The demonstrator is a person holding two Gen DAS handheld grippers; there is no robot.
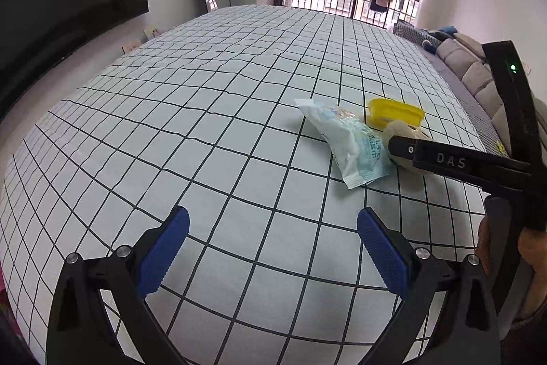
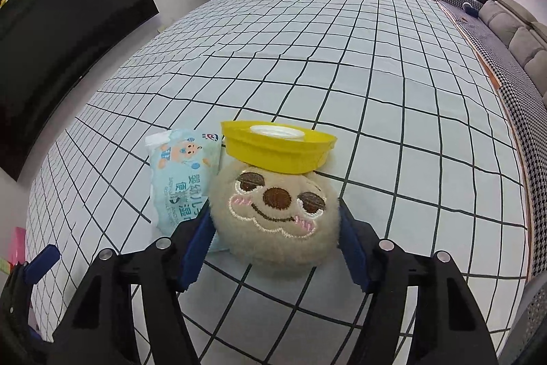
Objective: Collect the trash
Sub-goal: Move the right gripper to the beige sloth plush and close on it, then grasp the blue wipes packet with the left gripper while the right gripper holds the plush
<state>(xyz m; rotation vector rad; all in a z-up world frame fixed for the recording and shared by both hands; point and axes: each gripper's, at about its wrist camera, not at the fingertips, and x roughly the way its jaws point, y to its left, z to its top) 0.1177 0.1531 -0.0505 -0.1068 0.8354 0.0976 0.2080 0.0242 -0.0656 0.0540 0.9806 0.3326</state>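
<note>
Whole setup sits on a bed with a checked sheet (image 1: 212, 112). The right gripper (image 2: 276, 230) has its blue pads either side of the round beige plush face (image 2: 273, 211), jaws wide and hugging its flanks; I can't tell if they really press. Squeeze gently, lift straight up so the yellow tub (image 2: 277, 147) touching behind doesn't tip. Wet-wipe pack (image 2: 183, 173) lies just left. The left gripper (image 1: 271, 245) is wide open, empty.

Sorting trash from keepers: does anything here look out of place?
Yes: a plush face toy lies between wipes packet and yellow tub; the right gripper straddles it. It's hardly trash.
</note>
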